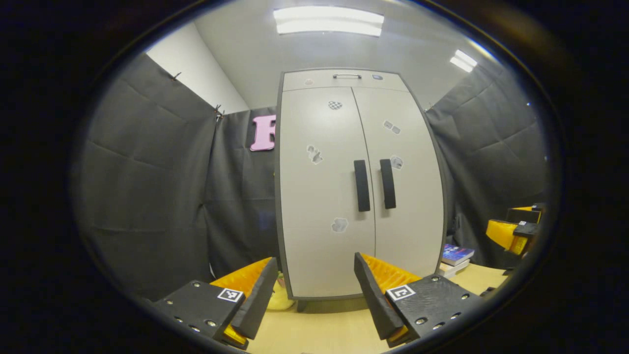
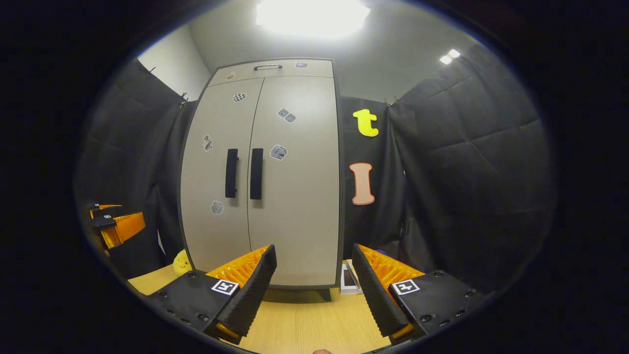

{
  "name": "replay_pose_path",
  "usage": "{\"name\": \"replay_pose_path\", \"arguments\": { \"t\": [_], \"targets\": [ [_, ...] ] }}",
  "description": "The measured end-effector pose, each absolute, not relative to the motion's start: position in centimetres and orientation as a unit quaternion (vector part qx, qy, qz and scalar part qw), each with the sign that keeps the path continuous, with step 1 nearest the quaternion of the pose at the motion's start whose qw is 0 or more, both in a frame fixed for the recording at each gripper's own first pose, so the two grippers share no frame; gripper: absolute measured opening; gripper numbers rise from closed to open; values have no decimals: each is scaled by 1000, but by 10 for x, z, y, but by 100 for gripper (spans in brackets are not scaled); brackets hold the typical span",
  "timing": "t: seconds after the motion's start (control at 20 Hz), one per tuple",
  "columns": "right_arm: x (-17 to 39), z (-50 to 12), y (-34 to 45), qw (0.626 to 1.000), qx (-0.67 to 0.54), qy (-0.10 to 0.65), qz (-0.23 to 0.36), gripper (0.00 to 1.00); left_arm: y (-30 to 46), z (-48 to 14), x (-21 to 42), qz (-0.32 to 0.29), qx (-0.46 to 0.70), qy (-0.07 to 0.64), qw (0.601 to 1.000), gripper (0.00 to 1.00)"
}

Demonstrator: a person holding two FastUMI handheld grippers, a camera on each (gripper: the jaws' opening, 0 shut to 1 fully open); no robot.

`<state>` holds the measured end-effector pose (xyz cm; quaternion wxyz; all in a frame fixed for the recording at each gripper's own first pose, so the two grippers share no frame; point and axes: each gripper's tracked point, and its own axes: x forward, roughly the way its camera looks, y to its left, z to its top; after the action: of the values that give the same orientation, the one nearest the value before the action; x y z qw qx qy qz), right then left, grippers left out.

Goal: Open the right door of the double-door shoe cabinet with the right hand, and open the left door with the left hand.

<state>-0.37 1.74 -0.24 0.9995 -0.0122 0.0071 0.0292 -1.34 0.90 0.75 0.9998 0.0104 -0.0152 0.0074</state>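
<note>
- Left gripper (image 1: 314, 290) hangs low in front of the cabinet, fingers spread wide with nothing between them, well short of the doors.
- Right gripper (image 2: 314, 285) is the same story: jaws parted, holding nothing, hovering over the wooden tabletop (image 2: 304, 324).
- In the left gripper view the right gripper (image 1: 516, 231) peeks in at the far right edge; there I cannot tell how its fingers stand.
- In the right gripper view the left gripper (image 2: 113, 228) shows at the far left edge, too small to judge.
- The shoe cabinet (image 1: 361, 78) stands upright on the table, straight ahead of both grippers, against the black booth wall.
- Left door (image 1: 319, 196) is shut, flush with its neighbour.
- Right door (image 1: 408, 196) is shut too; only a thin seam runs between the pair.
- Two dark vertical handles sit side by side at the seam: left handle (image 1: 362, 185) and right handle (image 1: 387, 183), neither touched.
- From the right gripper view, the same handles: left handle (image 2: 231, 173), right handle (image 2: 256, 173), both up and to the left of the fingers.
- Small stickers (image 1: 314, 154) dot the door fronts.
- A top drawer with a metal pull (image 1: 347, 75) caps the cabinet.
- A stack of books (image 1: 454, 259) lies on the table just right of the cabinet's base.
- A yellow soft toy (image 2: 182, 263) pokes out at the cabinet's lower left corner.
- Ceiling light (image 1: 328, 21) glares overhead.
</note>
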Motion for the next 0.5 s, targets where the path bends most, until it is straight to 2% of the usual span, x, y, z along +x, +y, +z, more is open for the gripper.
{"name": "replay_pose_path", "arguments": {
  "t": [0.5],
  "targets": [
    [36,27,50,998,-24,-8,54,97,38,-5,-22,21,17,-10,1000,90]
  ]
}}
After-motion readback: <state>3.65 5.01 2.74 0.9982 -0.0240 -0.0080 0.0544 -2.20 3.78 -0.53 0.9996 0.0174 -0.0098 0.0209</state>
